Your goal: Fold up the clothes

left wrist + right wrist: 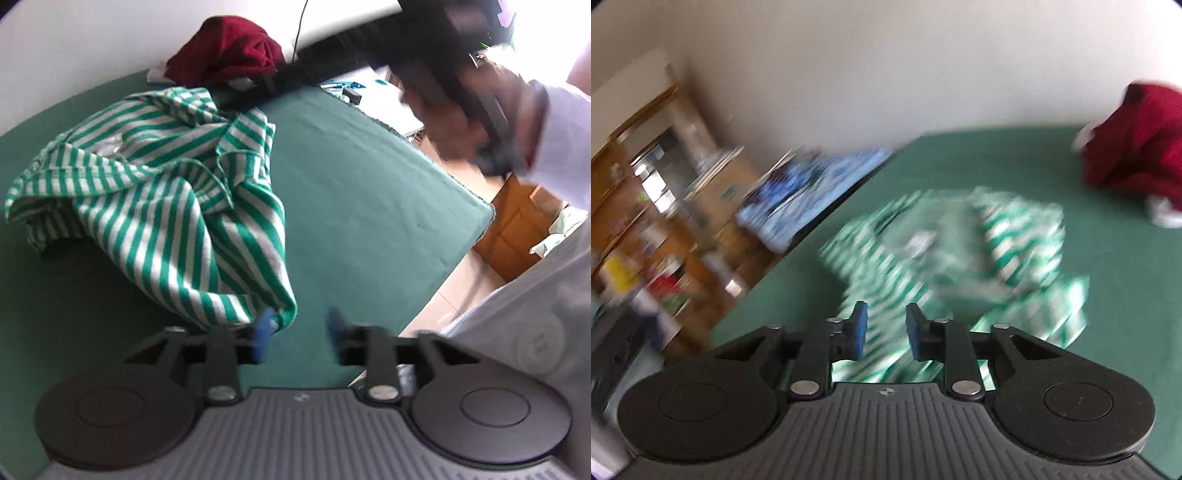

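Striped shirt: one green-and-white striped shirt (155,192) lies crumpled in a loose heap on the green worktop (369,192), towards its left half in the left wrist view.
Left gripper (300,334): its two blue fingers (263,332) stand apart with nothing between them; the near hem corner of the striped shirt lies just beside the left finger, and whether it touches cannot be told.
Right gripper (885,332): its fingers (860,330) stand apart, a narrower gap than on the left, and hang over the near part of the striped shirt; the cloth shows through the gap, blurred, so contact cannot be told.
Right hand (476,122): one hand, in a white sleeve, grips the right gripper's dark body up at the far right of the left wrist view, blurred.
Red garment (229,51): one dark red garment, bunched at the far edge of the worktop, beyond the striped shirt and apart from it.
Count: two garments, two grippers, two fingers on each.
Surroundings: wooden shelves (646,206) off the worktop's left side in the right wrist view, blurred.
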